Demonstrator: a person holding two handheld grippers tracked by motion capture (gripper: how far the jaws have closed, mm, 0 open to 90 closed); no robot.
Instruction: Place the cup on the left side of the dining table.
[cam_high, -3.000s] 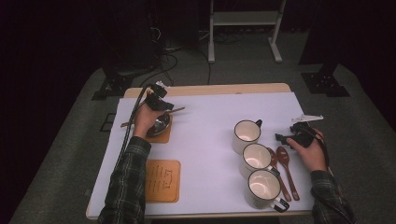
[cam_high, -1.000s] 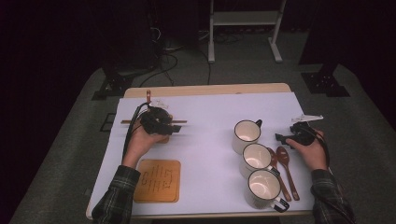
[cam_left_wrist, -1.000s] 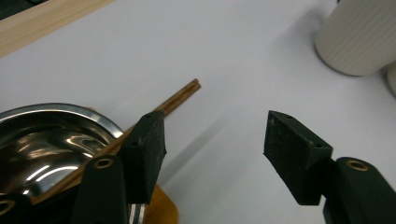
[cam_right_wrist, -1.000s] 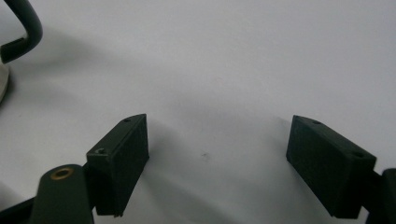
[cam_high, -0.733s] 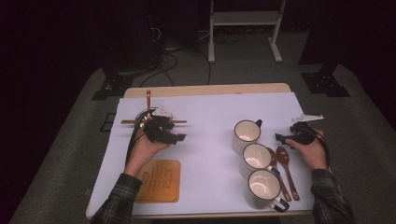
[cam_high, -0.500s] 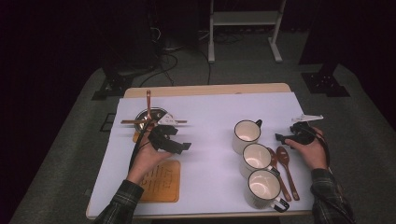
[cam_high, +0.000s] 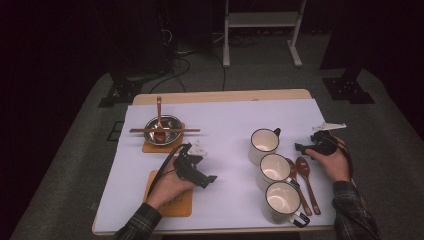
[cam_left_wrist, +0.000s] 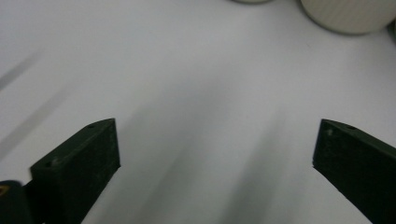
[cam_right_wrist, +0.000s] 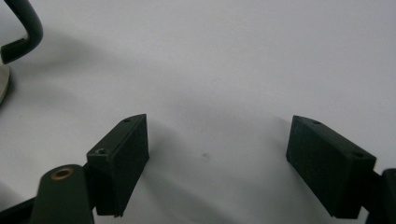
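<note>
Left gripper (cam_high: 209, 178) low over the near left of the counter (cam_high: 225, 115), just past the right edge of the empty coaster (cam_high: 181, 206) on which the hand rests. Wide open, jaws just now opening, nothing between them (bare white counter there in the left gripper view).

Points to the right, across the open middle of the counter, toward the three cups: far cup (cam_high: 263, 145), middle cup (cam_high: 274, 170), near cup (cam_high: 282, 200). Run as a slanting row from far-left to near-right, all upright and empty, well apart from the left gripper. Likely next: one cup to the empty coaster, so a reach to the right and a carry back leftward and toward the person.

Right gripper (cam_high: 301, 148) much nearer that row: just beside the far cup's dark handle, jaws spread and empty, pointing left at it. Two brown spoons (cam_high: 304, 172) between the right hand and the middle cup, long axes running roughly toward the person.

Other setting looks done: bowl (cam_high: 161, 126) on its own coaster at the far left, a spoon in it and chopsticks laid across the rim left to right.
</note>
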